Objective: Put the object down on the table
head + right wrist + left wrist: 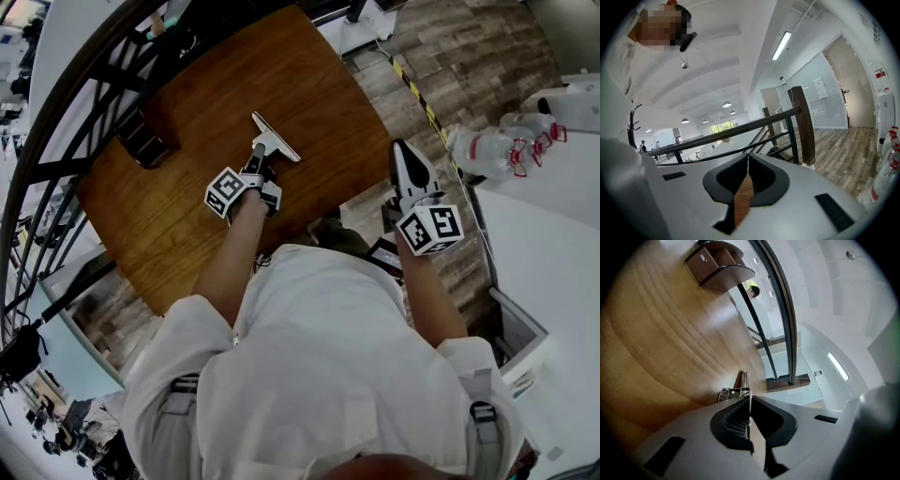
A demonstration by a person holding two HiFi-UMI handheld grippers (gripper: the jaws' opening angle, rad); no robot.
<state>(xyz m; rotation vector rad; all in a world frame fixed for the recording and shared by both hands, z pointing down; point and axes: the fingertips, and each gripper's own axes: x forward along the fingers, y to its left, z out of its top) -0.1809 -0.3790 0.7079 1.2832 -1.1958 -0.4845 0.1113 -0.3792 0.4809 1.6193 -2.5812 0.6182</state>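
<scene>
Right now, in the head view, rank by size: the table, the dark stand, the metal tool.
1. table, clearly largest.
2-3. dark stand and metal tool in the left claw look alike; not ranked.

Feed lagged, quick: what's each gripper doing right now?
Left gripper: shut on the T-shaped tool.
Right gripper: shut, empty.

Squeegee (277,139) at the table (187,220) middle; stand (150,139) left of it

No text legible, white label (702,258) on brown stand (723,259) too small, red wall sign (880,73) (blurred) unreadable
</scene>
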